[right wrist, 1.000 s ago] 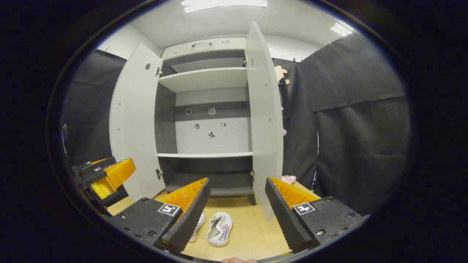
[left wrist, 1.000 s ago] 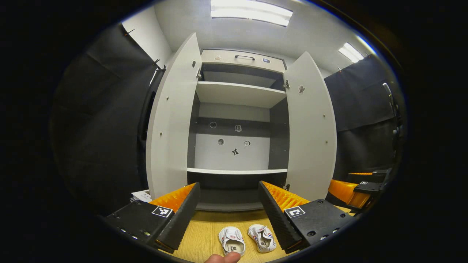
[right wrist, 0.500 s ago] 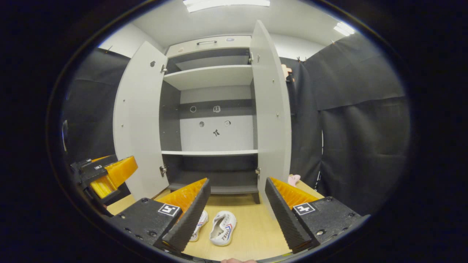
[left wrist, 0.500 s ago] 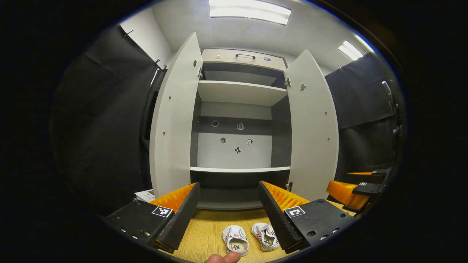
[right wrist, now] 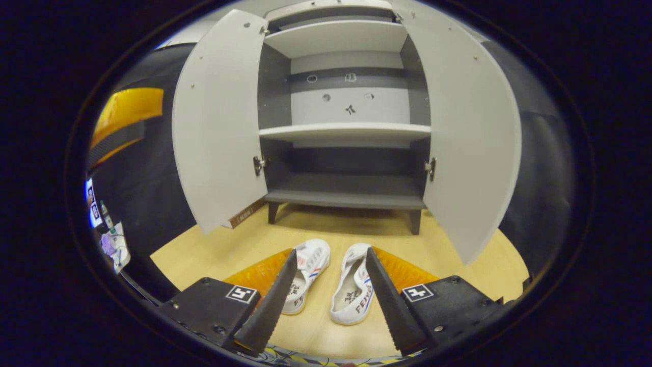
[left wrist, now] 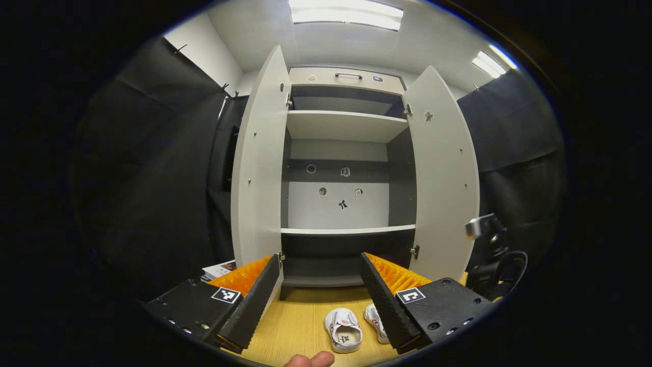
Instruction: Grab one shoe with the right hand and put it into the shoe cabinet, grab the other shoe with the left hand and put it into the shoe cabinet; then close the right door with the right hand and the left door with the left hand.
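Note:
Two white shoes with red and blue stripes lie side by side on the wood floor in front of the open shoe cabinet (right wrist: pixel 346 191). In the right gripper view the right shoe (right wrist: pixel 354 288) lies between the open fingers of my right gripper (right wrist: pixel 331 253), just beyond them. The left shoe (right wrist: pixel 311 265) is partly behind the left finger. In the left gripper view my left gripper (left wrist: pixel 320 259) stands open, higher and farther back, with one shoe (left wrist: pixel 344 331) below it and the other shoe (left wrist: pixel 376 322) half hidden by a finger. The left gripper (right wrist: pixel 125 120) also shows at the far left.
Both cabinet doors stand wide open: left door (right wrist: pixel 219 117), right door (right wrist: pixel 468 127). The bottom shelf (right wrist: pixel 346 196) and middle shelf (right wrist: pixel 346 131) hold nothing. Papers (left wrist: pixel 219 269) lie by the left door. A dark device with a cable (left wrist: pixel 489 265) is at the right. A thumb (left wrist: pixel 310 359) shows.
The right gripper has tilted down and swung in front of the cabinet, so the shoes now lie right at its fingertips. The left gripper has shifted slightly; both stay open.

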A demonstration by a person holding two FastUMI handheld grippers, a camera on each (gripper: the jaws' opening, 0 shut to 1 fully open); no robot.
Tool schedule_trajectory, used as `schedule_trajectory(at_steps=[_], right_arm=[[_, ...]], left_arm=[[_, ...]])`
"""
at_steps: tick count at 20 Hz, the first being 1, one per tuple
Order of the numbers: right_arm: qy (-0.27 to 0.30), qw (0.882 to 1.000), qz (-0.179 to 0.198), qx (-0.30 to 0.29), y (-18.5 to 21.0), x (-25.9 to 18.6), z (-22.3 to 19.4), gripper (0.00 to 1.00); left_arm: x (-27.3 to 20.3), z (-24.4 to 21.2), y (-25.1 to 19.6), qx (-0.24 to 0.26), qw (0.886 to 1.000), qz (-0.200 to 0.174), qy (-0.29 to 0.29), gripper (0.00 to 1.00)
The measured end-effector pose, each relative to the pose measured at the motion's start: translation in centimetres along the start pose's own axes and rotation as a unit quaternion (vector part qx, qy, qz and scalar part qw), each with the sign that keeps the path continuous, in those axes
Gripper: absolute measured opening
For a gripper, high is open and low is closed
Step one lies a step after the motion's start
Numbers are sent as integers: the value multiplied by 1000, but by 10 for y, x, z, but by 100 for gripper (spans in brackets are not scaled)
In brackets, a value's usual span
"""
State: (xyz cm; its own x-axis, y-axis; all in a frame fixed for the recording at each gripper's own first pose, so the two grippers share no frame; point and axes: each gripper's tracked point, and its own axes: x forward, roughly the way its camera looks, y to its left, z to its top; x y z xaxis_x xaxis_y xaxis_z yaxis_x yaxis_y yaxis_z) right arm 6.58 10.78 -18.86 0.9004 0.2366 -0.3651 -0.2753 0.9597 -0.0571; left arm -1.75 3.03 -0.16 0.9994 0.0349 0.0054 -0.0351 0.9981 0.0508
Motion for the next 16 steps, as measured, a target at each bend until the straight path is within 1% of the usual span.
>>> schedule_trajectory(at_steps=[1, 2, 3, 5, 6, 9, 10, 11, 12, 13, 15, 16], right_arm=[[19, 1000, 3, 0, 3, 12, -12, 88], [34, 999, 4, 2, 3, 23, -22, 80], [49, 999, -1, 2, 2, 35, -33, 82], [76, 997, -18, 10, -5, 54, -51, 72], [88, 996, -20, 16, -7, 61, -59, 67], [117, 992, -33, 25, -15, 81, -78, 61], [123, 991, -36, 26, -18, 88, -82, 55], [127, 991, -40, 27, -19, 95, -85, 46], [130, 990, -46, 27, -21, 102, -87, 45], [132, 990, -52, 27, -24, 108, -89, 37], [137, 989, -58, 27, -25, 121, -93, 27], [142, 988, -59, 27, -25, 127, -96, 20]], left_arm=[[-1, -2, 4, 2, 1000, 3, 2, 95], [-2, -4, 8, 2, 1000, 5, 4, 95], [-3, -5, 12, 3, 1000, 7, 4, 95], [-1, -8, 22, 4, 1000, 14, 4, 95], [-1, -9, 27, 5, 1000, 18, 6, 95], [3, -16, 39, 2, 1000, 26, 11, 95], [5, -18, 42, -1, 1000, 28, 14, 95], [6, -20, 44, -3, 999, 29, 16, 95], [7, -21, 47, -5, 999, 30, 17, 95], [10, -23, 48, -6, 999, 30, 18, 95], [14, -26, 51, -7, 999, 30, 24, 95], [14, -28, 52, -7, 999, 30, 26, 95]])
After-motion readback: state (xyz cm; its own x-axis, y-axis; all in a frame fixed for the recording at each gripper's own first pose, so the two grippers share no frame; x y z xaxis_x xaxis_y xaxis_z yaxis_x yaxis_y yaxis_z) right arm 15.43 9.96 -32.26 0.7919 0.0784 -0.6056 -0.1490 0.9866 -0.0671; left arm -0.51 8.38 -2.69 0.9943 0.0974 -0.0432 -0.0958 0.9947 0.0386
